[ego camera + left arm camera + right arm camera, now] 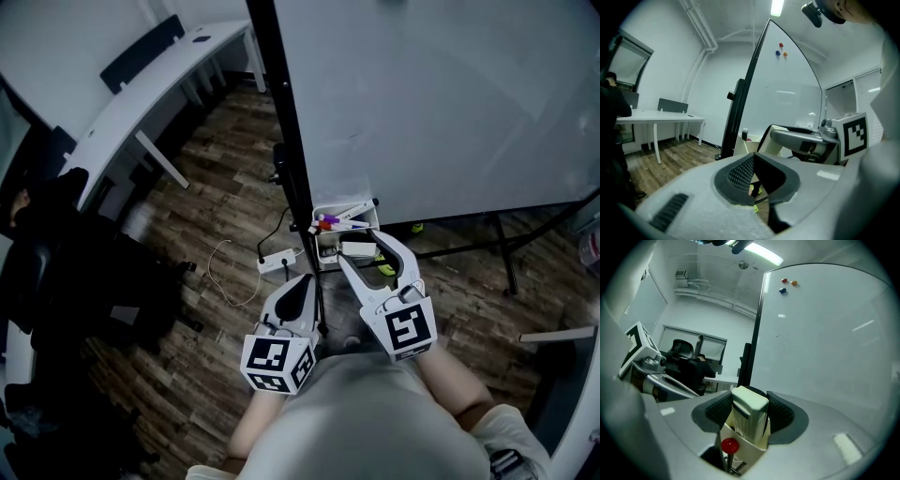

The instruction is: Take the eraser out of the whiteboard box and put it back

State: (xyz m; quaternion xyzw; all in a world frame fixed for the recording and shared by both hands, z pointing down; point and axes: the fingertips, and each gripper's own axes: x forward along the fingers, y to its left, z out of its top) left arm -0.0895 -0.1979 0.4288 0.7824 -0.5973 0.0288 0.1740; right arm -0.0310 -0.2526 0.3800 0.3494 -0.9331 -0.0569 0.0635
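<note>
While the eraser point(749, 408) is clamped upright between the pads of the right gripper point(361, 246), its lower end is hidden behind the front wall of the whiteboard box point(750, 448), which is fixed at the lower corner of the whiteboard point(441, 103); the eraser is therefore judged to be gripped but not yet clear of the box. The taking-out is reckoned as begun and not finished; the lift free and the whole putting-back are left to be done. The left gripper point(752, 174) is held low beside the right one, well short of the box; its jaws are drawn nearly together and nothing is held between them.

One eraser, one box and one whiteboard are counted; two grippers are in use. Three magnets point(784, 281) are seen high on the board: one red, one blue, one orange. Several markers point(337, 220) lie in the box, among them a purple cap and a red one; their exact number cannot be made out. One red round tip point(730, 445) is seen in the box just in front of the eraser.
</note>
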